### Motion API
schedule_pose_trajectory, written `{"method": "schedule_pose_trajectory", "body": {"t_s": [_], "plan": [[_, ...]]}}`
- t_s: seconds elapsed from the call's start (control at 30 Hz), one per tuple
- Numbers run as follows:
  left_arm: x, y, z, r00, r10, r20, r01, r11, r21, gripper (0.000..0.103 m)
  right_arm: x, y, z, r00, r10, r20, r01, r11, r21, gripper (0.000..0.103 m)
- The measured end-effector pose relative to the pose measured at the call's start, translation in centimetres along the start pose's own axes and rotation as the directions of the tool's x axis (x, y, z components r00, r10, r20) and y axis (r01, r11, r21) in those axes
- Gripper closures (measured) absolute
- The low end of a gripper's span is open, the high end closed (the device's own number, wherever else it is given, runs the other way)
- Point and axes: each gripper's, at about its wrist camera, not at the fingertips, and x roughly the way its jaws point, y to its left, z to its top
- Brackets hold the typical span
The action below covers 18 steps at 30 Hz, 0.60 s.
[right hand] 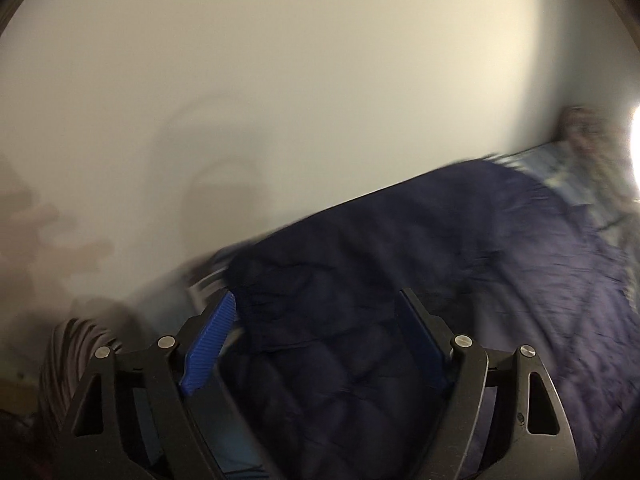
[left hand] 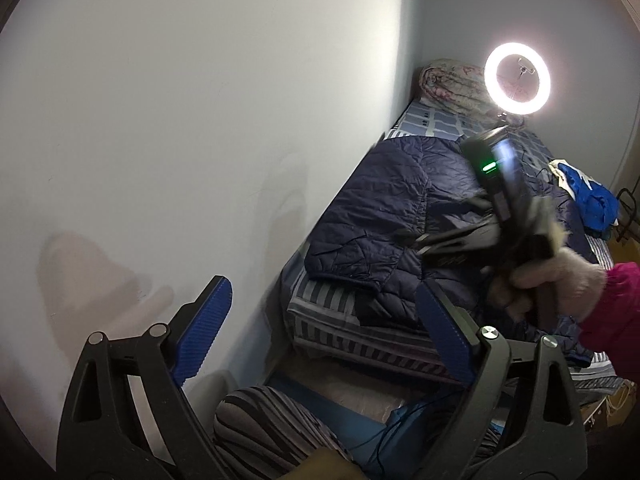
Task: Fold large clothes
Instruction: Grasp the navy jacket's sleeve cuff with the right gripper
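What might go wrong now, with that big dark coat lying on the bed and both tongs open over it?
1. The coat hangs over the bed's near edge; a tug could slide it off.
2. The right tongs view is blurred, suggesting fast motion; a hurried pinch might catch only one puffy layer.
3. The ring lamp stands close behind; a wide swing could knock it.

One navy quilted jacket lies on the single bed. Two claws: the left claw and the right claw. One ring light, one rolled floral quilt, one blue garment.
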Motion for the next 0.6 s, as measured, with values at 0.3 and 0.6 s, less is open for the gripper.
{"method": "schedule_pose_trajectory", "body": {"t_s": [0.3,0.6], "plan": [[1.5,0.4,-0.1,0.999,0.026,-0.035,-0.026,1.0,-0.01,0.008,9.3,3.0,-1.3,0.978,0.041,-0.205,-0.064,0.993,-0.104,0.022],[3.3,-0.5,0.3,0.998,0.012,-0.058,-0.012,1.0,-0.001,0.008,12.2,3.3,-2.6,0.962,-0.033,-0.27,-0.02,0.981,-0.192,0.058]]}}
